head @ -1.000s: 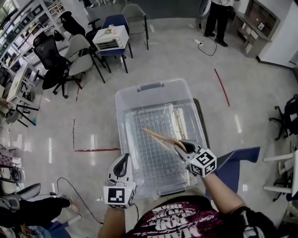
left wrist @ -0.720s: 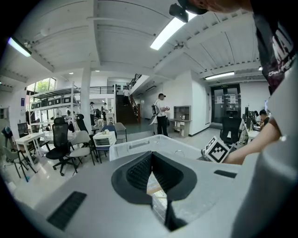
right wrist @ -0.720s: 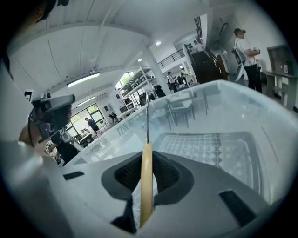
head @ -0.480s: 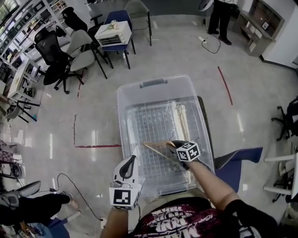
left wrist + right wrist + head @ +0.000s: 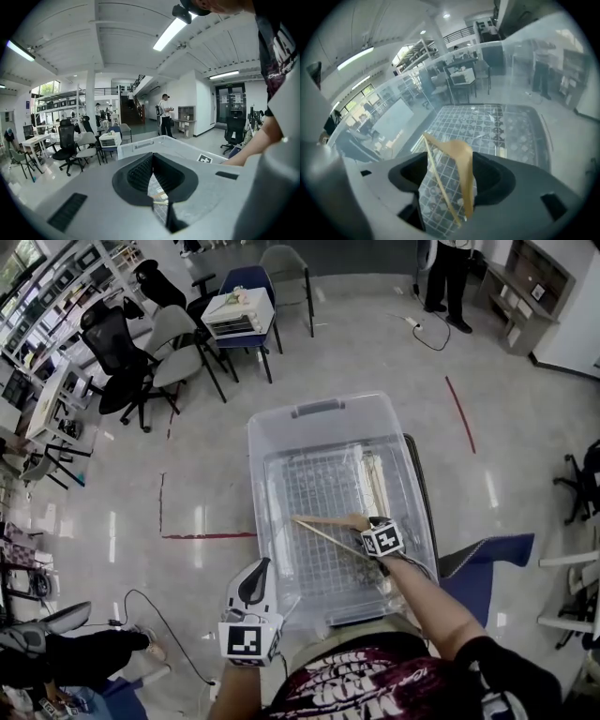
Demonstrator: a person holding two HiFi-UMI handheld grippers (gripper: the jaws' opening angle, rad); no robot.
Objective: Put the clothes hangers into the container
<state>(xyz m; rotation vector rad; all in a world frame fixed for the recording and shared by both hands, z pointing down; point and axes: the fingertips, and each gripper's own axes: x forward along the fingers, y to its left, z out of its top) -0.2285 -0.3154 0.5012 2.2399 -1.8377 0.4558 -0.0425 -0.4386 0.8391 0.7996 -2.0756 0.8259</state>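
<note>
The light-brown wooden clothes hanger [image 5: 330, 520] is inside the big clear plastic container [image 5: 259, 474], in its near right part, above the bottom with a grid pattern. It has a broad curved shoulder piece and a thin straight bar below it, and the two meet in a sharp corner that points to the left. In the right gripper view the hanger [image 5: 465, 161] stands almost upright between the two jaws. I cannot tell if it already touches the bottom.

The right gripper [image 5: 366, 529] reaches down into the container from the near side. Its jaws have just been opening and now stand wide apart, with the hanger between them but not pressed by the pads.

The left gripper [image 5: 253, 570] is outside the container, just beside its near left corner. Its jaws are together and there is nothing in them.

Some pale long pieces [image 5: 373, 479] lie along the right wall of the container. The container stands on a shiny grey floor [image 5: 112, 502] with a red tape line [image 5: 202, 536], and black and grey office chairs [image 5: 141, 343] stand further away on the left.
</note>
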